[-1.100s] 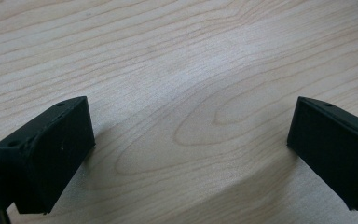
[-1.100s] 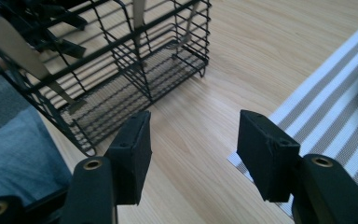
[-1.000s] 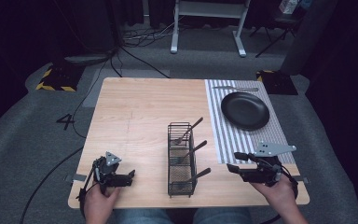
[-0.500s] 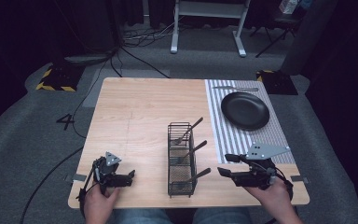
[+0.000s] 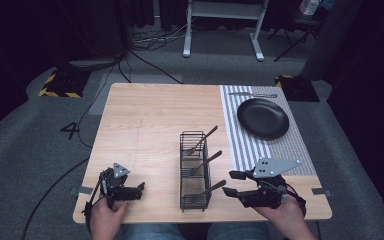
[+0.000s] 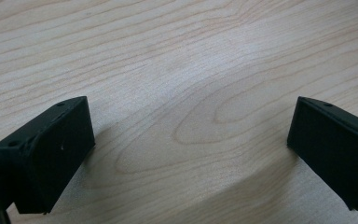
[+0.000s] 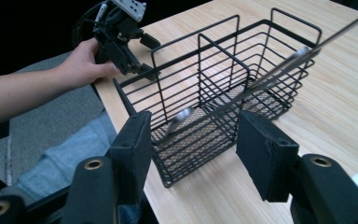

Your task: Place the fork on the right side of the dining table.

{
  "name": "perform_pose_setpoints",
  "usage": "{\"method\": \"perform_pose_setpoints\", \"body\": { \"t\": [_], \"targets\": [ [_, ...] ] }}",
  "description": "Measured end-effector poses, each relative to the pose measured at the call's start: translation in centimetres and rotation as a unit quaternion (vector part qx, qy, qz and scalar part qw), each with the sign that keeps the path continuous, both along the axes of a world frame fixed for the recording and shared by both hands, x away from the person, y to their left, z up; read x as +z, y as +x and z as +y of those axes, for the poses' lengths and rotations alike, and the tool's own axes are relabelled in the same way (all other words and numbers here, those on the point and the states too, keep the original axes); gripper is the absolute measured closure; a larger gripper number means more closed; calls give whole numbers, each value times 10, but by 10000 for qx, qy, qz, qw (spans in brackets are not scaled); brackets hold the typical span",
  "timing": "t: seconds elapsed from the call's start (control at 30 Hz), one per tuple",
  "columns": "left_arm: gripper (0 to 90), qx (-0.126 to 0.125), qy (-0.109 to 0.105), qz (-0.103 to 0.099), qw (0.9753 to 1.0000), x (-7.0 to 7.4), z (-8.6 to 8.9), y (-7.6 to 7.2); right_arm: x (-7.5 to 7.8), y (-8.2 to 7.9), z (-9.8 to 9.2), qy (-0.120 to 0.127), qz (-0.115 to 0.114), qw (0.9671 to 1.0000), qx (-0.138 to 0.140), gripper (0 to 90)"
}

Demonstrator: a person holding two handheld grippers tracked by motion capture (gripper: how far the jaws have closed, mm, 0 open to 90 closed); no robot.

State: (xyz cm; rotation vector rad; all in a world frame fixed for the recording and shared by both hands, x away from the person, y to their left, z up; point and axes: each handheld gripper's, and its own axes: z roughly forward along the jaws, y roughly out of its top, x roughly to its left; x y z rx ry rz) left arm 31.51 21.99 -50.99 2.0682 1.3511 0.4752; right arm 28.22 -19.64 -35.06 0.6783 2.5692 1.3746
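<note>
- The counter (image 5: 150, 130) is pale wood; the wire caddy (image 5: 195, 170) is set near its front edge at 6 o'clock, with a striped mat (image 5: 280, 145) and a black plate (image 5: 263, 118) away at 2 o'clock.
- The wire caddy is judged light and stiff, its thin bars open-meshed; it could be shifted if a piece inside is pulled sideways.
- Three pieces of cutlery are leaned in its compartments. The nearest utensil (image 5: 212, 187), seen in the right gripper view (image 7: 242, 91), appears to be slim metal: light, rigid, likely slippery.
- Its handle, projecting past the rim toward 3 o'clock, is judged the best place to be gripped, across the flat.
- The right gripper (image 5: 232, 183) is held just right of the caddy, jaws released and spread wide (image 7: 193, 154), nothing grasped.
- The left gripper (image 5: 139, 190) is rested at 7 o'clock, jaws parted over bare wood (image 6: 186, 135).
</note>
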Motion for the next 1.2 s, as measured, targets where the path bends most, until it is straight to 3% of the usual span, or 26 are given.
{"method": "perform_pose_setpoints", "body": {
  "t": [0.13,0.3,0.57,0.8,1.2],
  "targets": [
    [6,1,1,0,10000,0,0,0,-1,1,4,-2,71,10000,30,506],
    [6,0,1,1,10000,0,0,0,-2,4,10,-4,217,9997,127,657],
    [6,-2,-4,0,10000,0,0,0,-3,7,13,-20,359,9992,170,775],
    [6,-2,-4,-1,10000,0,0,0,-1,8,13,51,486,9985,251,792],
    [6,-3,-3,0,10000,0,0,0,8,9,17,71,389,9988,273,862]
  ]
}}
